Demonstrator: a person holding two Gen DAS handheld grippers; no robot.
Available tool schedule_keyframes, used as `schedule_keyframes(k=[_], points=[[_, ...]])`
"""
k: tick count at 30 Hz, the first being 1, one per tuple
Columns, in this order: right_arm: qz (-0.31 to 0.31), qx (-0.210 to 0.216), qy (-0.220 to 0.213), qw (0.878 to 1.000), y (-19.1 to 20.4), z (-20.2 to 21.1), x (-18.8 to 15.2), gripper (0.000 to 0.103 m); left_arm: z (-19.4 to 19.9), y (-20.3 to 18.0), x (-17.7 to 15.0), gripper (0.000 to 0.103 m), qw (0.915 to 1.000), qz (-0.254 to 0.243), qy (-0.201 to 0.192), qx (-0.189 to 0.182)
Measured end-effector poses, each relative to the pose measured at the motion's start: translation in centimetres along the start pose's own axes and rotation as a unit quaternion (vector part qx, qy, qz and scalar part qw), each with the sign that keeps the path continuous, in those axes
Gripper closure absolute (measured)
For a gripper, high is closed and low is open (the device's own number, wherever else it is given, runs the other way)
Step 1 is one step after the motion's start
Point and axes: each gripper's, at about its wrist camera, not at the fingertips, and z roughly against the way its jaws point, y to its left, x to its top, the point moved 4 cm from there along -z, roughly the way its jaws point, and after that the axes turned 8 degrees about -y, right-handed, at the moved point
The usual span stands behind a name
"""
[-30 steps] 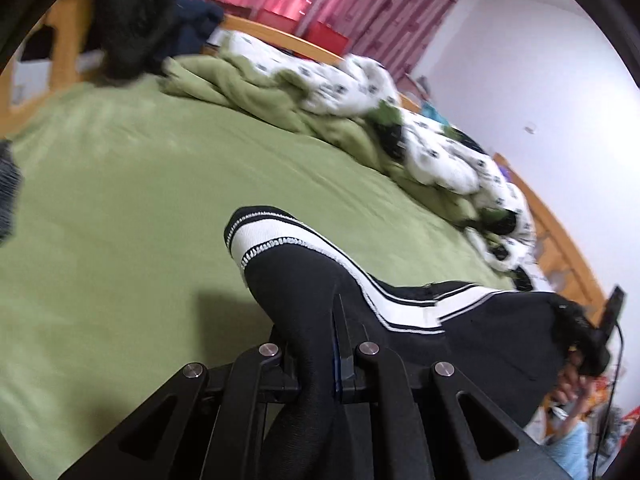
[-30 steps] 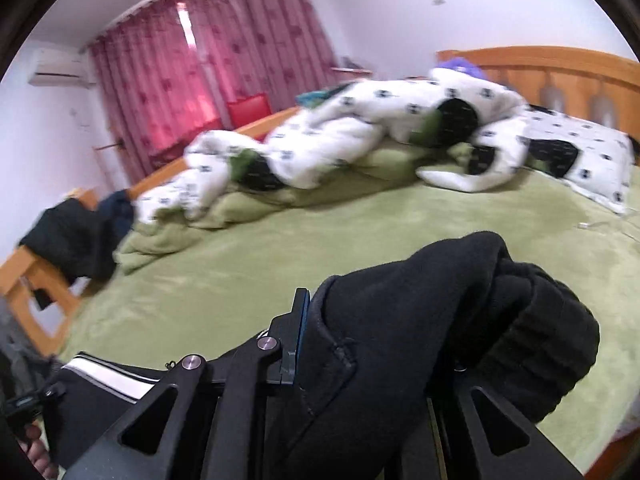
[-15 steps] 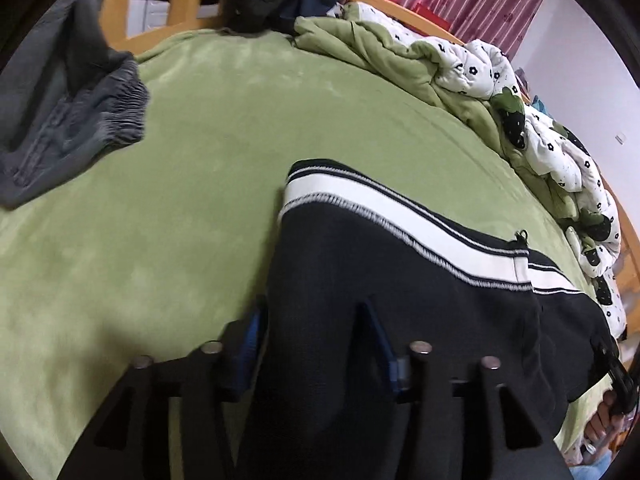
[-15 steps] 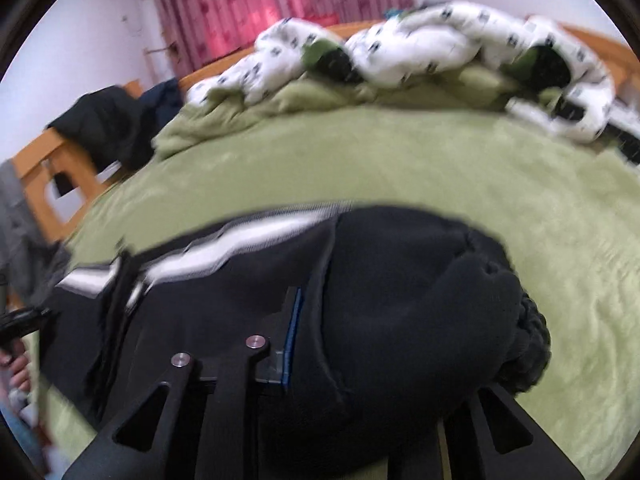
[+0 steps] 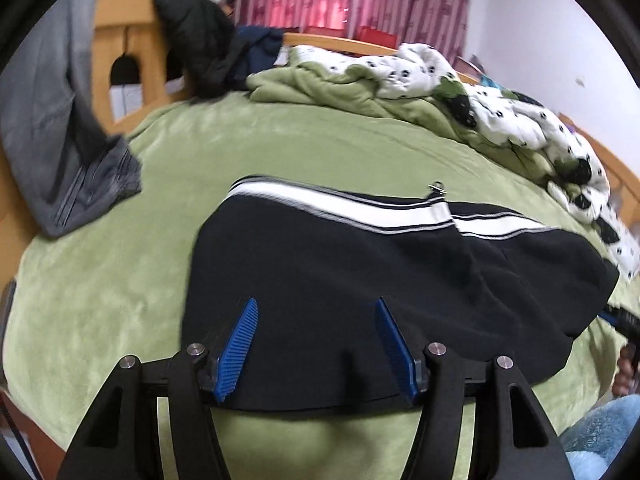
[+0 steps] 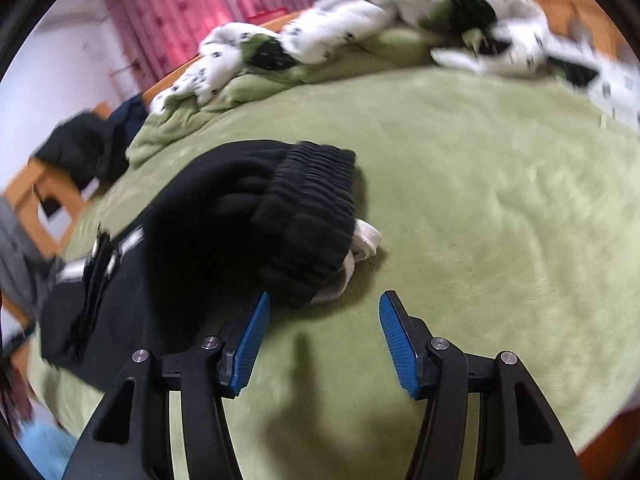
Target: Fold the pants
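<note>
Black pants (image 5: 360, 272) with a white side stripe (image 5: 344, 204) lie folded lengthwise on the green bed (image 5: 120, 280). My left gripper (image 5: 316, 308) is open, its blue pads (image 5: 236, 344) just above the pants' near edge, holding nothing. In the right wrist view the pants (image 6: 192, 240) end in a bunched ribbed waistband (image 6: 312, 216) with white lining showing. My right gripper (image 6: 324, 304) is open and empty over the green cover, just right of the waistband.
A white spotted duvet with green blanket (image 5: 460, 92) is heaped along the far side of the bed. Grey trousers (image 5: 60, 136) hang over the wooden footboard (image 5: 120, 56) at left, dark clothes (image 5: 200, 48) beside them. Pink curtains (image 6: 168, 12) hang behind.
Both grippers have opened and let go of the pants, which were lowered onto the bed. Both grippers have drawn back slightly.
</note>
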Motion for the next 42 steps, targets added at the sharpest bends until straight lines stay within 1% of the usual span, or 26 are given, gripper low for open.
schedule_keyframes(k=[2, 4, 5, 7, 9, 10, 12, 14, 15, 17, 18, 19, 20, 21, 22, 24, 25, 28, 31, 32, 34, 37, 38, 39, 41, 42], points=[[-0.017, 0.028, -0.001, 0.999, 0.4, -1.1, 0.3, 0.045, -0.4, -1.1, 0.2, 0.043, 1.0, -0.009, 0.0, -0.003], [-0.018, 0.035, -0.002, 0.999, 1.1, -2.4, 0.7, 0.042, -1.1, -1.9, 0.2, 0.043, 0.9999, -0.003, 0.008, -0.011], [-0.013, 0.045, 0.004, 0.999, 1.4, -3.1, 0.7, 0.036, -1.7, -2.1, 0.2, 0.043, 0.9997, 0.007, 0.015, -0.019], [-0.004, 0.06, 0.016, 0.998, 2.2, -4.0, 0.5, 0.034, -2.7, -2.4, -0.1, 0.043, 0.998, 0.037, 0.031, -0.04], [0.016, 0.062, 0.011, 0.998, 3.2, -4.3, 0.6, 0.036, -3.5, -2.5, -0.4, 0.043, 0.996, 0.063, 0.041, -0.05], [0.037, 0.051, 0.002, 0.998, 3.6, -4.4, 0.7, 0.039, -4.0, -2.4, -0.6, 0.043, 0.9949, 0.076, 0.044, -0.05], [0.058, 0.046, -0.003, 0.997, 3.8, -4.5, 0.9, 0.05, -4.6, -2.4, -1.0, 0.043, 0.9936, 0.09, 0.052, -0.046], [0.077, 0.046, -0.016, 0.996, 3.4, -3.8, 1.5, 0.055, -4.7, -2.6, -1.5, 0.043, 0.9928, 0.095, 0.055, -0.047], [0.104, 0.034, -0.036, 0.993, 3.2, -3.0, 2.2, 0.057, -4.6, -2.5, -1.6, 0.043, 0.9927, 0.096, 0.055, -0.049], [0.151, 0.006, -0.079, 0.985, 2.8, -1.4, 3.8, 0.058, -4.4, -2.5, -1.6, 0.043, 0.9927, 0.092, 0.054, -0.055], [0.206, -0.013, -0.111, 0.972, 3.0, -0.4, 4.8, 0.058, -4.3, -2.4, -1.5, 0.043, 0.9928, 0.091, 0.053, -0.058], [0.239, -0.039, -0.131, 0.961, 3.0, 0.2, 5.4, 0.058, -4.2, -2.3, -1.4, 0.043, 0.9931, 0.087, 0.05, -0.06], [0.266, -0.063, -0.144, 0.951, 3.0, 0.4, 6.1, 0.058, -4.0, -2.1, -1.2, 0.043, 0.9936, 0.084, 0.047, -0.061], [0.286, -0.069, -0.147, 0.944, 2.9, 0.6, 6.6, 0.058, -4.0, -2.0, -1.0, 0.043, 0.9938, 0.082, 0.044, -0.061], [0.287, -0.069, -0.147, 0.944, 2.5, 0.7, 7.1, 0.058, -3.9, -2.0, -0.9, 0.043, 0.9939, 0.081, 0.04, -0.062], [0.277, -0.069, -0.12, 0.951, 1.9, 0.0, 7.0, 0.057, -4.1, -1.8, -0.9, 0.043, 0.9935, 0.086, 0.04, -0.063], [0.28, -0.08, -0.101, 0.951, 1.4, -0.6, 6.1, 0.056, -4.4, -1.7, -1.0, 0.043, 0.9929, 0.091, 0.044, -0.062], [0.27, -0.084, -0.066, 0.957, 0.1, -1.0, 4.0, 0.044, -5.4, -1.5, -1.4, 0.043, 0.9907, 0.105, 0.065, -0.058], [0.242, -0.076, -0.033, 0.967, -1.2, 0.6, 1.8, 0.04, -5.6, -1.2, -1.6, 0.043, 0.9897, 0.103, 0.076, -0.064], [0.23, -0.083, -0.023, 0.969, -1.6, 1.3, 1.3, 0.04, -5.5, -1.2, -1.6, 0.043, 0.9898, 0.102, 0.074, -0.067], [0.209, -0.099, -0.023, 0.973, -2.1, 2.8, 0.6, 0.04, -5.0, -1.2, -1.7, 0.043, 0.9897, 0.099, 0.069, -0.077], [0.123, -0.051, -0.007, 0.991, -2.2, 4.9, 0.4, 0.04, -4.6, -1.4, -1.8, 0.043, 0.987, 0.108, 0.068, -0.098], [0.082, -0.034, -0.003, 0.996, -2.1, 5.2, 0.3, 0.038, -4.6, -1.5, -1.9, 0.043, 0.986, 0.111, 0.069, -0.104], [0.059, -0.022, 0.001, 0.998, -1.9, 5.3, 0.1, 0.033, -4.5, -1.6, -2.0, 0.043, 0.9853, 0.113, 0.069, -0.108], [-0.002, 0.012, 0.012, 1.0, -1.2, 4.8, -0.1, 0.03, -4.3, -1.9, -2.1, 0.043, 0.9842, 0.115, 0.069, -0.116], [-0.013, 0.016, 0.014, 1.0, -0.6, 4.4, -0.3, 0.03, -4.1, -1.9, -2.2, 0.043, 0.9836, 0.116, 0.068, -0.12]])
